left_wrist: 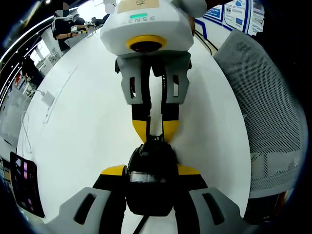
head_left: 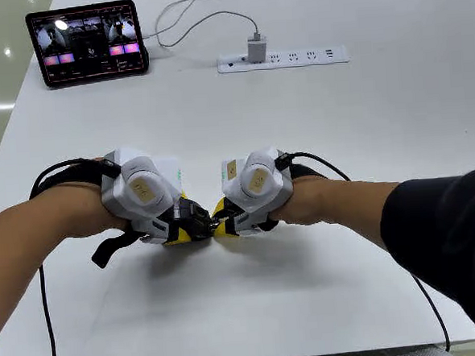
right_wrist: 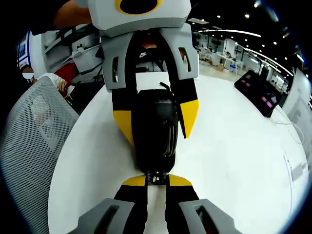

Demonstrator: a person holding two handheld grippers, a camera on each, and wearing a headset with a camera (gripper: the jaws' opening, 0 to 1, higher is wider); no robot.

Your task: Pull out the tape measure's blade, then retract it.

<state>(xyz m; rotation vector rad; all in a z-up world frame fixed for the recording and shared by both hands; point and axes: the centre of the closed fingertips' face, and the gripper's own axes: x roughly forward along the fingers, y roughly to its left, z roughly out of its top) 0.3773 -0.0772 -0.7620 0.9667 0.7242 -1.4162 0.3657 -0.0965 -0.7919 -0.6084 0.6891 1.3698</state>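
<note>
Two tools meet tip to tip just above the table [head_left: 299, 126]. My left tool [head_left: 190, 225] is clamped around the black tape measure [right_wrist: 155, 129], and my right tool [head_left: 224, 224], jaws narrowed, pinches the hook [right_wrist: 156, 177] at its mouth. Hardly any blade is out, I judge. I'd hold the case steady and draw the right tool straight away, level, without twisting.

Your left gripper [head_left: 185, 221] and right gripper [head_left: 223, 218] hide most of the tape measure [head_left: 198, 221] from your headset. The tablet [head_left: 88, 40] at the table's [head_left: 364, 138] far edge is too small to read.
</note>
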